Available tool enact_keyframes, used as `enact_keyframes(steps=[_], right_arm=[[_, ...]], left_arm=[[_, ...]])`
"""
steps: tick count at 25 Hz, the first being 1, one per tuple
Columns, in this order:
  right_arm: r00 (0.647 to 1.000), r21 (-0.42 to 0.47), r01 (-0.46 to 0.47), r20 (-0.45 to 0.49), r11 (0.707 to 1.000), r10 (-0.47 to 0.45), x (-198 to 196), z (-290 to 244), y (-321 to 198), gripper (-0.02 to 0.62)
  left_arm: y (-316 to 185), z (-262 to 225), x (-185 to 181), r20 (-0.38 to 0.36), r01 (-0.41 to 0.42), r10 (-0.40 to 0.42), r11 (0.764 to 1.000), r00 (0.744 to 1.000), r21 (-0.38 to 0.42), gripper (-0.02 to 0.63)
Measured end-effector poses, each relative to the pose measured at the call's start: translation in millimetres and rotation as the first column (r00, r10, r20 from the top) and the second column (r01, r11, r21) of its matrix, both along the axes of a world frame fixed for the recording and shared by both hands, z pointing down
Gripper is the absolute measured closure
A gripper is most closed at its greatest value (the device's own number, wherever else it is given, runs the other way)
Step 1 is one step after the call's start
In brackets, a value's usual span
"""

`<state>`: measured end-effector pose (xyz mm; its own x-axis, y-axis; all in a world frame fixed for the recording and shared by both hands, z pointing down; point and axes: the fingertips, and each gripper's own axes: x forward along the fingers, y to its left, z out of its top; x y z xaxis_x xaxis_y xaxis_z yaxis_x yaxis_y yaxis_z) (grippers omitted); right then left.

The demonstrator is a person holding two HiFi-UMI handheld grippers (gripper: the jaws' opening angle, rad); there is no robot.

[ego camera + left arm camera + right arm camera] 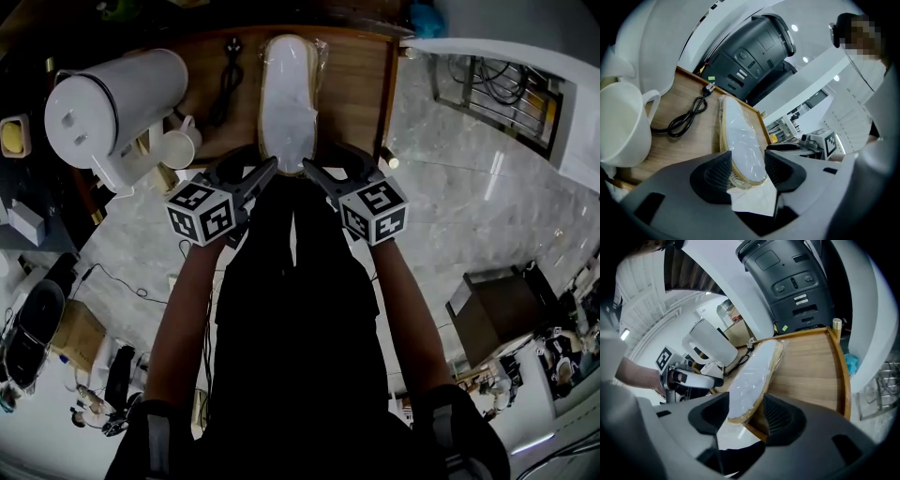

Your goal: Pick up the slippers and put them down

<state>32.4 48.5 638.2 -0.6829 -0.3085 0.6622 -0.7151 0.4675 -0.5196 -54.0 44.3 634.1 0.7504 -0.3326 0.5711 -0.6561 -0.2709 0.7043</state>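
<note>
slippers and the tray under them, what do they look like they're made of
Slippers: white fabric top on a tan, straw-like woven sole, it seems, sealed in clear glossy plastic film that wrinkles and glares. Tray: matte wood or wood-look laminate, with visible grain and a raised rim.

One slipper pack (plastic-wrapped; how many inside is unclear), one kettle, one mug, one cable, one tray.
</note>
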Motion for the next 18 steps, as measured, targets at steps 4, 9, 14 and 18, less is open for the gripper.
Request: enact_keyframes(steps=[4, 9, 14, 18], right_arm=[[1.0, -0.013, 0.007, 0.002, 1.0, -0.007, -0.9, 6.3, -1.6, 0.365], [1.0, -0.044, 0.003, 0.016, 0.999, -0.002, -2.7, 16.3, -3.5, 0.364], [1.0, -0.047, 0.019, -0.003, 0.999, -0.019, -3.9, 22.9, -4.7, 0.364], [1.0, -0.05, 0.027, 0.0, 0.998, -0.027, -7.1, 23.6, -7.4, 0.363]], left_arm=[[-2.7, 8.4, -0.4, 0.007, 0.003, -0.003, 1.0, 1.0, -0.011, 0.387], [-4.6, 19.0, 0.0, 0.015, -0.003, 0.003, 1.0, 1.0, -0.026, 0.383], [-6.8, 25.7, 0.6, 0.024, -0.012, 0.013, 0.999, 1.0, -0.038, 0.383], [-10.4, 28.4, 0.3, 0.03, -0.017, 0.019, 0.999, 0.999, -0.04, 0.383]])
